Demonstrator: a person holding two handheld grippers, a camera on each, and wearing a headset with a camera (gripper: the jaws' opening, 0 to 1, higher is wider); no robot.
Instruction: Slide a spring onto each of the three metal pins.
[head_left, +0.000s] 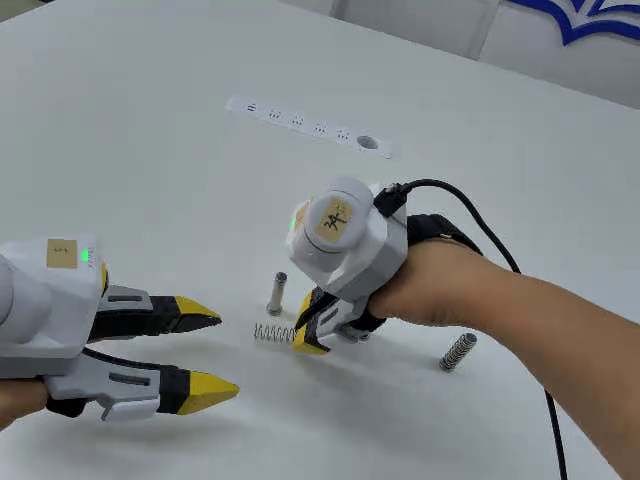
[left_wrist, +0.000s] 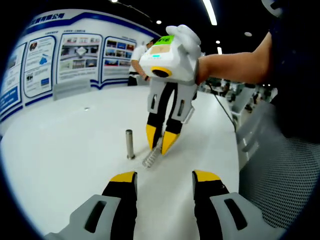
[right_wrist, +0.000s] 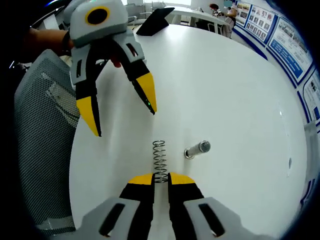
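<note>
The right gripper (right_wrist: 160, 179), jaws narrowed, is pinching the near end of a thin coiled wire spring (right_wrist: 159, 157) on the white table (head_left: 150, 150); in the right gripper view its long axis is running toward 12 o'clock; the short upright metal pin (right_wrist: 197, 149) is standing apart at 1 o'clock; the left gripper (head_left: 212, 352) is hovering wide open, farther off; whether the thicker grey spring (head_left: 458, 351) is sheathing a pin is hard to tell.

Two springs are in sight: one thin spring (head_left: 272, 333) and one thicker spring (head_left: 458, 351). One metal pin (head_left: 277, 292) and one power strip (head_left: 310, 126) are there. Two grippers: the left gripper (head_left: 229, 354) and the right gripper (head_left: 302, 343)
</note>
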